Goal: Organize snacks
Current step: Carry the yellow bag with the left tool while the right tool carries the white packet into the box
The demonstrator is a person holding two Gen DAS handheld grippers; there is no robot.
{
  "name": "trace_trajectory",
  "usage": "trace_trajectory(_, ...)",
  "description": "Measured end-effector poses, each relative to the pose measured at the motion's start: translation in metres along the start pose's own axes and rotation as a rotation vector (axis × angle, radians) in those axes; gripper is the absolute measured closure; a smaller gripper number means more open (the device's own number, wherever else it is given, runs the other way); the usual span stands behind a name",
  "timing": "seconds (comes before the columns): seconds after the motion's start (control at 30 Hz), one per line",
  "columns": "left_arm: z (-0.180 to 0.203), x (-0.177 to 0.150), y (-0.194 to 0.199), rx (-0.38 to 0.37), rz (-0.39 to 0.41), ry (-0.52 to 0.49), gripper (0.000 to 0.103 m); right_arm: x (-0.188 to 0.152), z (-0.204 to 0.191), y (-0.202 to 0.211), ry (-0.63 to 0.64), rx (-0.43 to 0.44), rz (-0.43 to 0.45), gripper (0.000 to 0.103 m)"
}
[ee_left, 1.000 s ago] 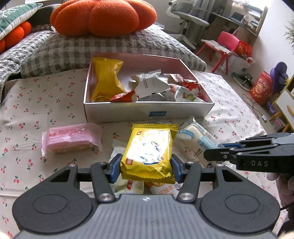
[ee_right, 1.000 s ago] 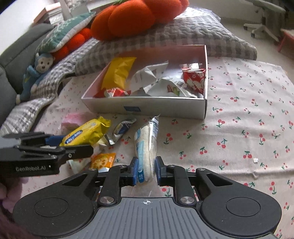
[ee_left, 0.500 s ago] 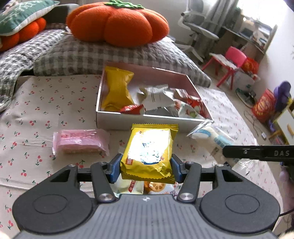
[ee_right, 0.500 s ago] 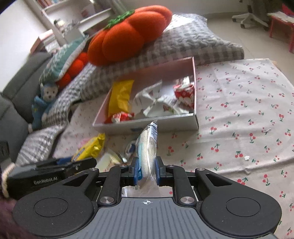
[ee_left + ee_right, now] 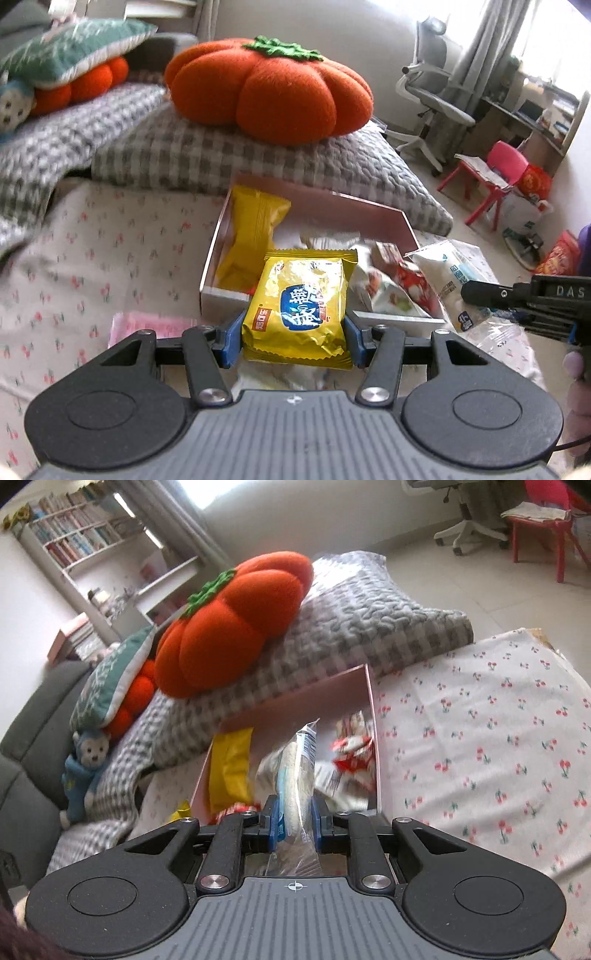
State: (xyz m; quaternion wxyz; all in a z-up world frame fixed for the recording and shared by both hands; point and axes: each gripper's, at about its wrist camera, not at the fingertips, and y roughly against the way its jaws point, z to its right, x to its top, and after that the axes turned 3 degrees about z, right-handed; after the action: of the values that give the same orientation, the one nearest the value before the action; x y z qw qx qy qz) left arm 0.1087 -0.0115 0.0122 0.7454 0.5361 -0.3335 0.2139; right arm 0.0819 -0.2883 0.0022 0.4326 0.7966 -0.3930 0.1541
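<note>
Left gripper (image 5: 293, 341) pinches one yellow snack pack (image 5: 300, 308), right gripper (image 5: 294, 825) clamps one clear-wrapped roll (image 5: 297, 779), both raised over one box (image 5: 211, 273).

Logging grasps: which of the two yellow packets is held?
The yellow packet with the blue label, pinched in the left tongs; the plain yellow packet lies in the box.

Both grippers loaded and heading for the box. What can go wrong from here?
1. The left gripper pinches the yellow packet only by its lower edges; the puffy foil might slip out short of the pink box.
2. The right gripper holds the clear-wrapped white snack low, so its top may flop or snag the box wall.
3. The two grippers are close together at the box and could collide.
</note>
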Motion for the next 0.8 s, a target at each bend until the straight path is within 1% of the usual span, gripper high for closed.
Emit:
trace_trajectory(0.13,0.007,0.013,-0.021,0.035,0.014,-0.033,0.052,0.008,0.003,-0.021,0.041,-0.025,-0.008,0.086)
trace_trajectory(0.27,0.006,0.024,-0.044,0.05,-0.008,-0.004,0.052,0.013,0.011,-0.034,-0.009,-0.021,-0.009,0.086)
trace_trajectory(0.37,0.003,0.029,-0.059,0.067,-0.034,0.032,0.052,0.016,0.016,-0.047,-0.001,-0.04,-0.007,0.086)
trace_trajectory(0.43,0.004,0.032,-0.068,0.079,-0.046,0.03,0.052,0.019,0.021,-0.055,-0.008,-0.041,-0.009,0.086)
trace_trajectory(0.6,0.009,0.032,-0.082,0.093,-0.061,-0.001,0.052,0.023,0.025,-0.067,-0.009,-0.032,-0.008,0.086)
trace_trajectory(0.8,0.012,0.037,-0.089,0.095,-0.058,-0.026,0.052,0.025,0.025,-0.071,0.0,-0.025,0.015,0.086)
